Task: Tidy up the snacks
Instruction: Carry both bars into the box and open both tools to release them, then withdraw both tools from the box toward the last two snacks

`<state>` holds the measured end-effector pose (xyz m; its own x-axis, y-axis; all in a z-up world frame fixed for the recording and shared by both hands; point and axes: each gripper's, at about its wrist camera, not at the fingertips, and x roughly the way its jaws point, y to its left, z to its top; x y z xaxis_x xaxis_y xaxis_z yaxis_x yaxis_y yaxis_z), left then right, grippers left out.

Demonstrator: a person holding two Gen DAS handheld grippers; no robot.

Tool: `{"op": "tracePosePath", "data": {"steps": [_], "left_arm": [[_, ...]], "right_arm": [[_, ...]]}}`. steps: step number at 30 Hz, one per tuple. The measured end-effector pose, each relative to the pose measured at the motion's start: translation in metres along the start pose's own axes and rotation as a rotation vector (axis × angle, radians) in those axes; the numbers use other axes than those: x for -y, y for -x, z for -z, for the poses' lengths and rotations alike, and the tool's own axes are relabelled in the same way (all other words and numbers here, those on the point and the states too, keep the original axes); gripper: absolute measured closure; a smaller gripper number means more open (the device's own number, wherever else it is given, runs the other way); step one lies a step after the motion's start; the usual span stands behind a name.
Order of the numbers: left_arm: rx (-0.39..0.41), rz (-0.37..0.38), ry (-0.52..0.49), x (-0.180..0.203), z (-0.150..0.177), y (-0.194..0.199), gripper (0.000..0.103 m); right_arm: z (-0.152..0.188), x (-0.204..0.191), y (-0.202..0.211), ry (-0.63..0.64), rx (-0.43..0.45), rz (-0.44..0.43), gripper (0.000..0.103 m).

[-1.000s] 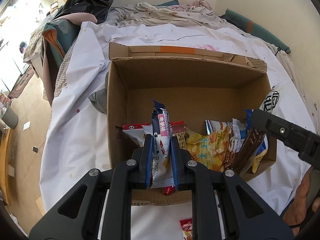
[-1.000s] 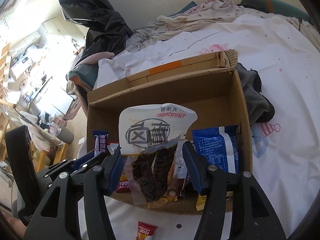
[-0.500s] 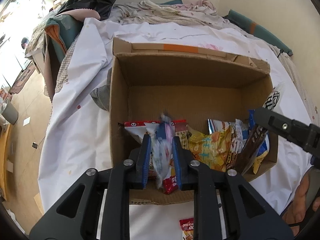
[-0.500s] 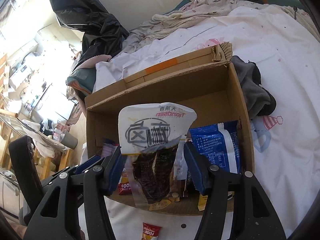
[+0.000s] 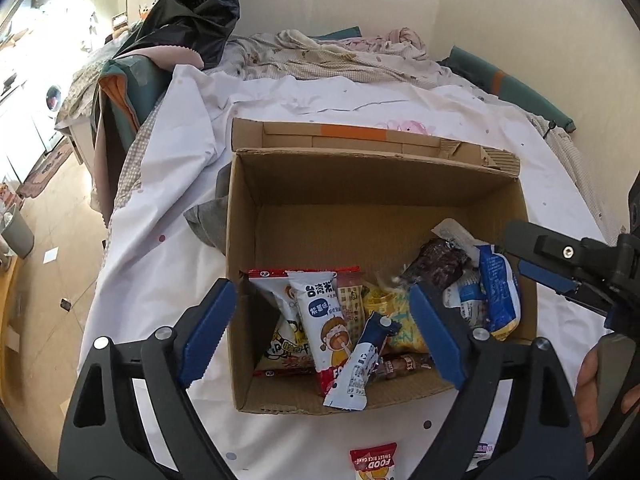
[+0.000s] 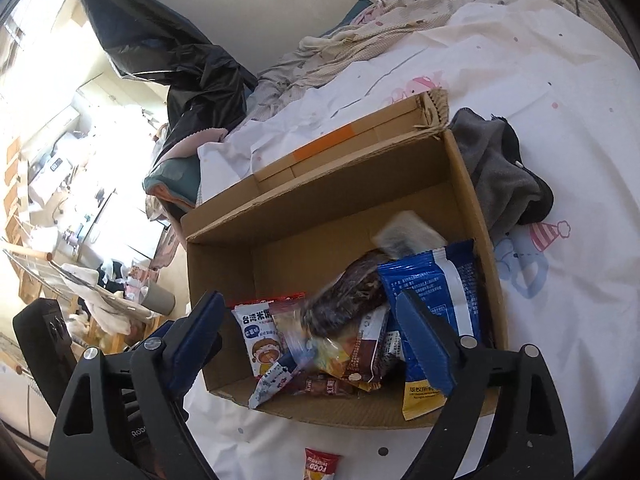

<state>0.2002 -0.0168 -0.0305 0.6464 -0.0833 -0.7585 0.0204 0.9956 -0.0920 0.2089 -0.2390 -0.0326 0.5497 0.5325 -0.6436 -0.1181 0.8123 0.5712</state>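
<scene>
Blue pads are seen on both tongs, and both are released: the jaws of the left tongs (image 5: 322,330) and of the right tongs (image 6: 308,344) have just been opening, and nothing is pressed between them. Below the left tongs, a blue and white snack bar (image 5: 360,364) is leaned on the near wall of the cardboard box (image 5: 360,216). Beside it a white rice-cake packet (image 5: 320,320) is laid on a red-edged packet (image 5: 304,274). In front of the right tongs, a dark snack bag with a white top (image 6: 352,296) is tilted over the other snacks, blurred, next to a blue packet (image 6: 436,292) at the right wall. The box is placed on a white bed sheet (image 5: 168,208). One small red packet (image 6: 320,462) is left on the sheet before the box. A grey cloth (image 6: 496,168) is crumpled just beside the box.
</scene>
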Motion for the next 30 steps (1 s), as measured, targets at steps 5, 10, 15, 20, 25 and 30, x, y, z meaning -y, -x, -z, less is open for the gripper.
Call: {"op": "tracePosePath", "data": {"steps": [5, 10, 15, 20, 25, 30], "left_arm": [[0.000, -0.002, 0.008, -0.002, 0.001, 0.002, 0.017], [0.013, -0.004, 0.001, -0.002, 0.002, 0.008, 0.017], [0.025, -0.005, -0.001, -0.003, 0.006, 0.019, 0.017], [0.046, -0.027, 0.001, -0.007, 0.012, 0.033, 0.017], [0.039, -0.026, 0.018, -0.011, 0.022, 0.044, 0.017], [0.026, -0.018, 0.030, -0.012, 0.036, 0.052, 0.017]], "right_arm": [[0.000, 0.000, 0.002, -0.004, 0.000, -0.001, 0.013], [0.003, 0.001, 0.011, -0.006, 0.009, 0.004, 0.013], [0.010, 0.003, 0.025, -0.002, 0.016, 0.025, 0.013], [0.019, -0.003, 0.039, 0.042, 0.039, 0.110, 0.013], [0.038, -0.011, 0.054, 0.103, 0.049, 0.187, 0.013], [0.057, -0.003, 0.066, 0.083, 0.024, 0.233, 0.013]]}}
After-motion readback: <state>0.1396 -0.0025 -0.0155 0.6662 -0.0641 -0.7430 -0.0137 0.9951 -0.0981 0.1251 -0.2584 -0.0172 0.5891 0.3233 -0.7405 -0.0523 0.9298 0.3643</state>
